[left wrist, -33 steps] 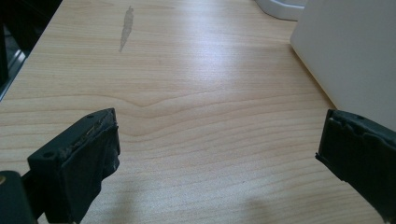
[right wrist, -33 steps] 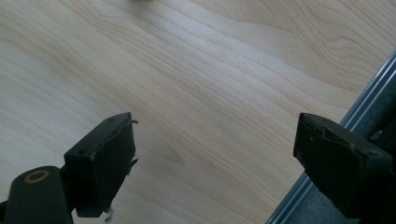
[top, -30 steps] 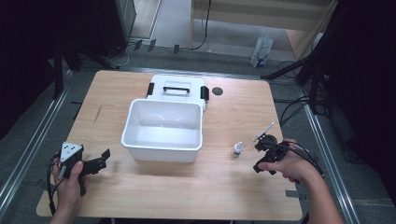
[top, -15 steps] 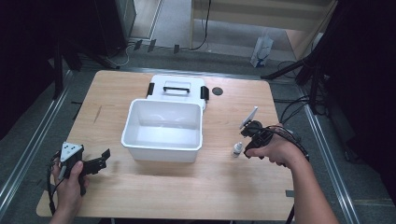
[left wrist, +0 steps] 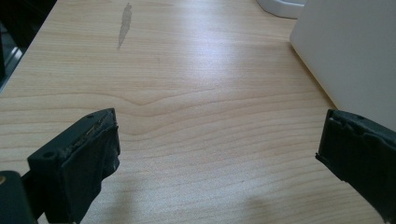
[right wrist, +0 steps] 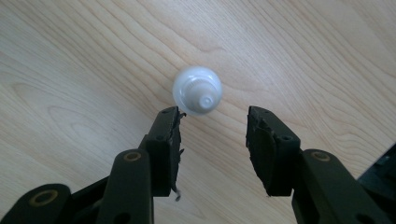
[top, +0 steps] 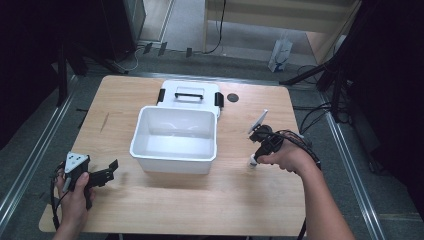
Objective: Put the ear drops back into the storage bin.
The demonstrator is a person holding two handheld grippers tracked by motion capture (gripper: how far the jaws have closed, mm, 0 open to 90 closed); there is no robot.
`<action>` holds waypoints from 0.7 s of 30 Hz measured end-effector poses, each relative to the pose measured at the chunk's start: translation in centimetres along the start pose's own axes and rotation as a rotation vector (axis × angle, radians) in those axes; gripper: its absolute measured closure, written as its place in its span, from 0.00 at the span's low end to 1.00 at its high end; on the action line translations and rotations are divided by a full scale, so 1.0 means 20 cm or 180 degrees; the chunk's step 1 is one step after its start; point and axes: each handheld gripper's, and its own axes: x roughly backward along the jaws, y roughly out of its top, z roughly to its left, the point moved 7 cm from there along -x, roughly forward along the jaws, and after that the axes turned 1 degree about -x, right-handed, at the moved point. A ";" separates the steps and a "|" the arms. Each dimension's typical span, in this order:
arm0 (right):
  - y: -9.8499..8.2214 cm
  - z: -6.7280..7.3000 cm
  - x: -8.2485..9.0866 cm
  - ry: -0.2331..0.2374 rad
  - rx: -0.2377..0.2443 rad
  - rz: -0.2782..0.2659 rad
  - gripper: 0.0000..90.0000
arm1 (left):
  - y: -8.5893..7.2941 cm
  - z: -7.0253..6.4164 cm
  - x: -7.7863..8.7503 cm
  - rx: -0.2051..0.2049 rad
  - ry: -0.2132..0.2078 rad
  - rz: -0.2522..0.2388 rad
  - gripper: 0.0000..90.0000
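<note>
Right gripper [right wrist: 212, 116]: we saw its jaws apart, poised above a small white bottle [right wrist: 197, 89] standing on the table [top: 240, 200]
Left gripper [left wrist: 217, 140]: we saw jaws spread wide, beside the white bin [top: 175, 150]

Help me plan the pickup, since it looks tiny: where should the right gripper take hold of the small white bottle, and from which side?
Probably straight from above. The small white bottle stands upright on the table, cap up, directly beyond the open right gripper. Lower further and close across its round body below the narrower cap; being round, any side suits.
</note>
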 end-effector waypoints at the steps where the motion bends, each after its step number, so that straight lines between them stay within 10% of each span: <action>1: 0.01 0.00 0.00 0.0033 -0.0012 -0.0014 0.63 | 0.00 0.00 0.00 0.0006 -0.0001 0.0001 0.00; 21: 0.06 0.02 -0.09 0.0140 -0.0102 -0.0060 0.79 | 0.00 0.00 0.00 0.0007 -0.0012 0.0016 0.00</action>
